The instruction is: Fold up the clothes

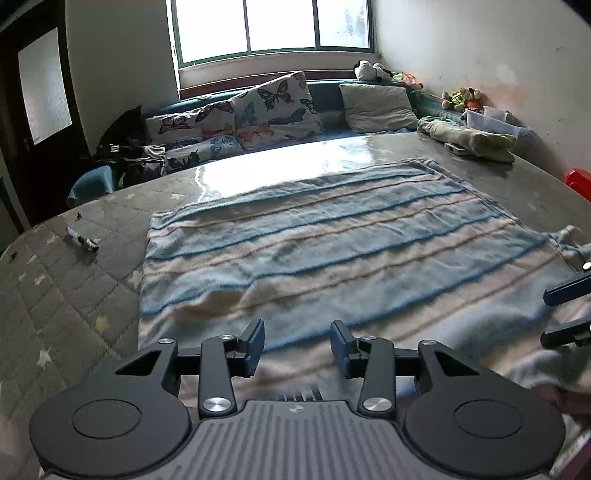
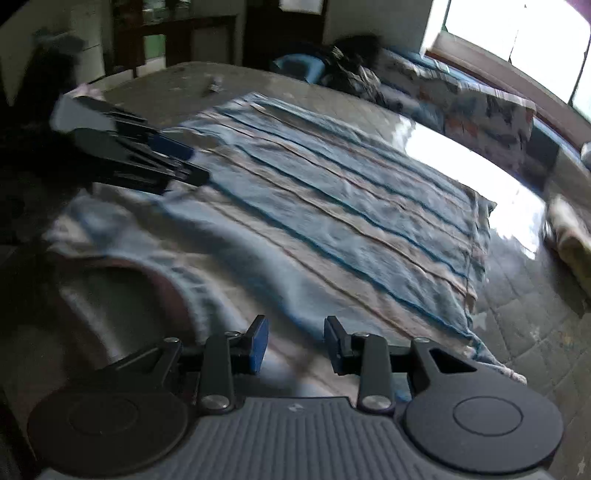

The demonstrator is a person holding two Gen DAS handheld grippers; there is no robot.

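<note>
nearest the lens, the left gripper (image 1: 297, 349) is held low over the near hem of the striped garment (image 1: 332, 251), its fingers parted with nothing between them. the right gripper (image 2: 295, 345) is likewise held with its tongs apart and empty, just above the near edge of the same cloth, close to what looks like a neckline or armhole opening (image 2: 122, 295); blur prevents that being told apart. both tools appear to be poised at the near edge so that it can be pinched at two places at once, though this is only judged from their placing.

the garment, blue and pale pink in stripes, is spread flat on a quilted star-print table cover (image 1: 62, 295), a tasselled corner (image 2: 491, 358) being seen at its right side. whether one layer or an already doubled one is lying there cannot be settled: the flat spread would suit cloth laid out for folding as well as cloth lying part-folded.

beyond it, a small dark tube-like object (image 1: 82, 240) is left on the cover, and a rolled greenish cloth (image 1: 469, 138) is lying at the far corner. farther still, butterfly-print cushions (image 1: 273, 107) are set against the window (image 1: 273, 26).
</note>
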